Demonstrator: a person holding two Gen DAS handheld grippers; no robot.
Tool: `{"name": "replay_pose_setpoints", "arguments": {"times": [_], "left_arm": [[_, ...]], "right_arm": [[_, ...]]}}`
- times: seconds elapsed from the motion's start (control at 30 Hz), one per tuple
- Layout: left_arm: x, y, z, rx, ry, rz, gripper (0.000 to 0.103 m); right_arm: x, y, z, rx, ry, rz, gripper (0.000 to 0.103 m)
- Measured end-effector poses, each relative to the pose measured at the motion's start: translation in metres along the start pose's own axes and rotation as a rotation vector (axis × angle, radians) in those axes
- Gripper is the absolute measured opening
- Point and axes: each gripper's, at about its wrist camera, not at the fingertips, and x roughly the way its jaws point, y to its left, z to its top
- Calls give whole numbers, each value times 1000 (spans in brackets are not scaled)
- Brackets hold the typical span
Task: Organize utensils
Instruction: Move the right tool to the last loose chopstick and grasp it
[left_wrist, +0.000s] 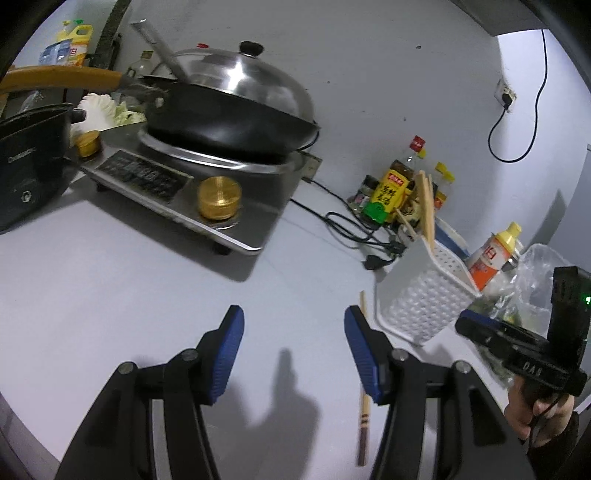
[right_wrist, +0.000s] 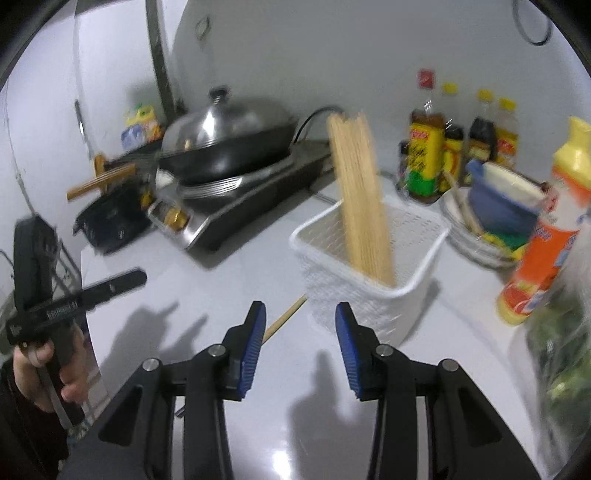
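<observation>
Claws first: we see the left claw low over the white bench with its blue pads spread wide and nothing between them. The right claw is likewise spread wide and empty, pointing toward the white basket. In the right wrist view a hand grips the handle of the other tool at the left edge; in the left wrist view the other hand shows at the lower right.

The basket stands upright on the bench, near the right claw. A bundle of wooden chopsticks leans inside it, ends sticking up well above the rim; motion blur keeps us from counting them. One single chopstick lies flat on the bench, just beside the basket's base, running partly behind the right pad of the left claw.

A black wok under a steel lid sits on the stove, which carries two brass knobs. One black pot stands at the stove's side. Behind the basket we count about five sauce bottles by the wall, one blue bowl on stacked plates, and one orange bottle with a yellow cap near the right edge
</observation>
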Motion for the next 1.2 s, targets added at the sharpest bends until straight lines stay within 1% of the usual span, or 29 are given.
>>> {"name": "replay_pose_setpoints", "arguments": {"times": [0.17,0.23,0.4,0.6,0.73,0.77,0.8,0.9,1.2], "left_arm": [[-4,18,-4,23,-1,39,56],[-8,28,-6,28,-5,58,56],[-13,51,-6,9,-6,86,56],[-16,75,-9,-23,3,101,56],[-13,84,-12,-34,18,97,56],[-12,84,-12,-35,19,97,56],[-12,85,-13,-38,20,95,56],[-9,87,-14,-49,29,92,56],[-9,83,-19,-44,40,94,56]], "right_arm": [[32,23,-11,-25,92,3,37],[48,30,-13,-27,129,-10,37],[84,42,-20,-12,202,-37,37],[109,42,-23,22,251,-79,37],[119,43,-19,30,265,-94,37],[120,44,-18,26,267,-95,35],[124,46,-16,15,269,-98,24],[128,54,-15,-27,273,-110,15],[128,62,-15,-57,276,-88,6]]}}
